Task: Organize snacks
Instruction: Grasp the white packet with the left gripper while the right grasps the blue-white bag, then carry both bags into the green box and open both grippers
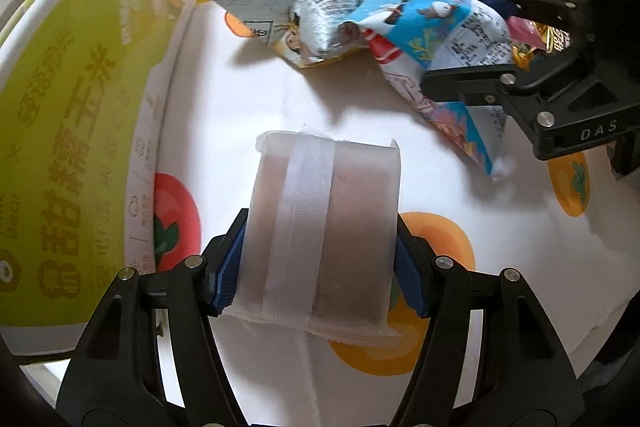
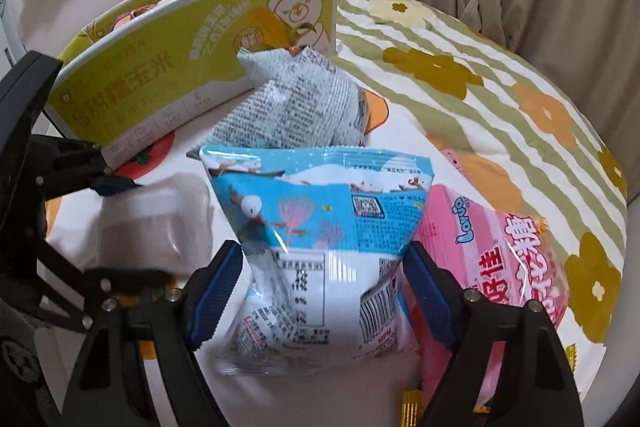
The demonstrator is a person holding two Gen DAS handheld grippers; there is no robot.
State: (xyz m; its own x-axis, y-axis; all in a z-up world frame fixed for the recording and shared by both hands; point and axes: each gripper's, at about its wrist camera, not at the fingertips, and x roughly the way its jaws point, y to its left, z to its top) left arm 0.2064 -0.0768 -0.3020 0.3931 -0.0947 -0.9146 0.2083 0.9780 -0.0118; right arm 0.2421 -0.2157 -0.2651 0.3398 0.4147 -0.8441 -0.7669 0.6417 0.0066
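Jaws: left gripper clamped on a frosted translucent snack packet; right gripper closed against a blue-and-white bird-print snack bag. Both above the floral bedsheet. Green-and-white cardboard box alongside. Silver bag and pink bag unsorted. Judged: early-to-middle.
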